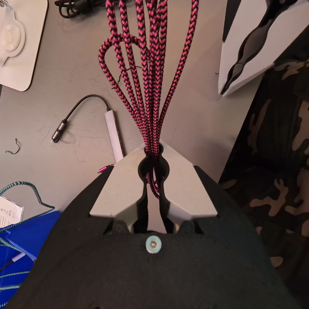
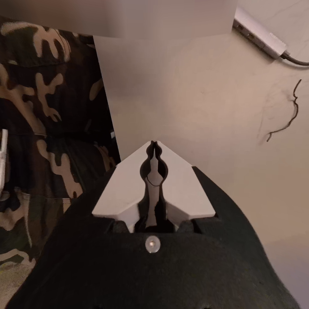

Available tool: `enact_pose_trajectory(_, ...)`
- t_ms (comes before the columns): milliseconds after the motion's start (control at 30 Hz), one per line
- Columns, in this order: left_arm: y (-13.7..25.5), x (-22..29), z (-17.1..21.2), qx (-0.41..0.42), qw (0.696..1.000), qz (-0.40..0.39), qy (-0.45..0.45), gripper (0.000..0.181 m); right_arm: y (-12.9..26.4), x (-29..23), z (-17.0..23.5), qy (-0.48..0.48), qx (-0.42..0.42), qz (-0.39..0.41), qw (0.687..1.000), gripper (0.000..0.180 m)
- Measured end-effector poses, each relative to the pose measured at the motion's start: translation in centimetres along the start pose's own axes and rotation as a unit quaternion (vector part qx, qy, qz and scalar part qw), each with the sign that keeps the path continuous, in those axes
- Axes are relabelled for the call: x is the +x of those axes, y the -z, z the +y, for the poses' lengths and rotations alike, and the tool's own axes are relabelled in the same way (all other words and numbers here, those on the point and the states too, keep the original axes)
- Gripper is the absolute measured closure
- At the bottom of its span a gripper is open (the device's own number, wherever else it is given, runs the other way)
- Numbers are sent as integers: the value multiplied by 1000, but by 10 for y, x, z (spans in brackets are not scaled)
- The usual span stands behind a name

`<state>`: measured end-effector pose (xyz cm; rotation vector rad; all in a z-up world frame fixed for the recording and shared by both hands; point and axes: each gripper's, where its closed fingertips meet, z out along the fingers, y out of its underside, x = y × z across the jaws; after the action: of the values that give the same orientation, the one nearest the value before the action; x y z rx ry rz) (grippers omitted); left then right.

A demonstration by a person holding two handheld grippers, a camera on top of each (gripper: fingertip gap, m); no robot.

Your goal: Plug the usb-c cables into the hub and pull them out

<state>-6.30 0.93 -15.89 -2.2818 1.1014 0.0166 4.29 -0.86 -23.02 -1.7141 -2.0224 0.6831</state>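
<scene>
My left gripper (image 1: pixel 153 148) is shut on a bundle of pink-and-black braided cable (image 1: pixel 147 70), whose loops run away from the fingers. A pink plug end (image 1: pixel 102 170) of it shows beside the left finger. The slim silver hub (image 1: pixel 114 133) lies on the grey table just left of the fingers, with its short black lead and plug (image 1: pixel 58 132) curling left. My right gripper (image 2: pixel 154 142) is shut and empty above the table. The hub (image 2: pixel 258 36) shows at the top right of the right wrist view. The right gripper (image 1: pixel 250 41) also shows at the top right of the left wrist view.
A blue box (image 1: pixel 18 247) with a teal braided cable (image 1: pixel 25 187) sits at the lower left. A white pad with a clear plastic packet (image 1: pixel 15 41) lies at the upper left. A black cable coil (image 1: pixel 71 8) lies at the top. A person in camouflage clothing (image 2: pixel 41 108) stands at the table edge. Loose threads (image 2: pixel 287 115) lie on the table.
</scene>
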Motion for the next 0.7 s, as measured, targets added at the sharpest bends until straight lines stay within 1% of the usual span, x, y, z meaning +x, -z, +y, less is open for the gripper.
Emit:
enact_pose_trajectory(33,-1,0,0,-1,1000,-1,-2,179,6,0,-4,-9,15,-8,1000,180)
enact_pose_trajectory(100,-2,0,0,-7,1000,-1,-6,179,25,-2,-20,-31,61,-40,997,180)
enact_pose_trajectory(167,-5,-1,-2,-16,1000,-2,-16,179,52,-8,-43,-46,116,-88,988,180)
enact_pose_trajectory(267,-10,-1,-7,-29,999,3,-37,179,104,-16,-92,-60,226,-164,958,180)
enact_pose_trajectory(367,-14,-2,-12,-38,998,8,-58,179,137,-14,-130,-76,290,-220,928,180)
enact_pose_trajectory(433,-15,-2,-16,-42,996,13,-73,179,143,-2,-146,-98,313,-235,915,180)
enact_pose_trajectory(533,-15,-3,-22,-45,994,6,-100,179,141,20,-158,-143,333,-251,898,180)
enact_pose_trajectory(600,-14,-9,-26,-46,992,-16,-120,180,136,29,-161,-177,338,-275,882,180)
enact_pose_trajectory(700,-13,-17,-30,-55,983,-60,-162,179,126,31,-162,-195,329,-283,880,180)
